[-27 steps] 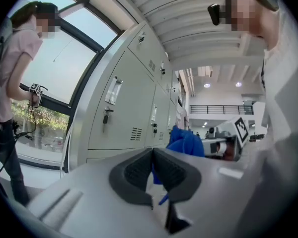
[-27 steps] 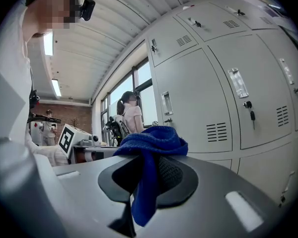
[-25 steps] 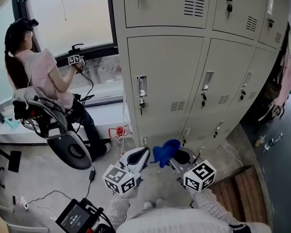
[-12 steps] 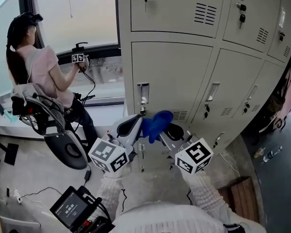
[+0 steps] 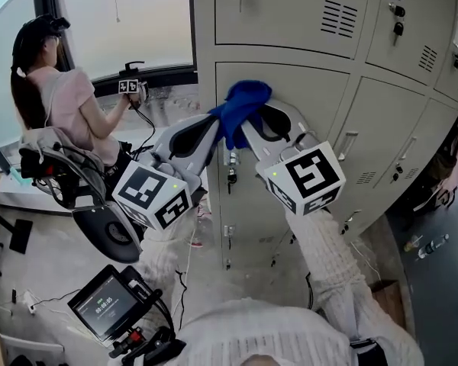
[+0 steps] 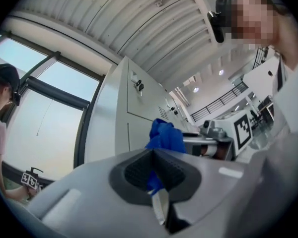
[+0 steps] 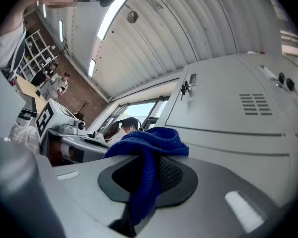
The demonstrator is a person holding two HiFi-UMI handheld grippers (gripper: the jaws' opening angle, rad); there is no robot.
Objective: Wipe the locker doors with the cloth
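A blue cloth [image 5: 243,107] is bunched between my two grippers, in front of the upper left corner of a grey middle-row locker door [image 5: 313,113]. Whether it touches the door I cannot tell. My left gripper [image 5: 216,128] is shut on one end of the cloth [image 6: 165,135], which sticks out past its tips. My right gripper [image 5: 252,124] is shut on the other end, and the cloth [image 7: 148,150] drapes over its jaws. The door's handle with a hanging key [image 5: 230,168] lies just below the cloth.
A person [image 5: 57,105] sits on a chair by the window at the left, holding another gripper [image 5: 130,87]. A screen device [image 5: 105,307] with cables lies on the floor below. Bottles [image 5: 435,244] stand on the floor at the right. More locker doors [image 5: 290,6] fill the wall above.
Both grippers have risen together with the cloth, from low by the bottom lockers up to the top of the middle-row door. The head view has come closer to the lockers.
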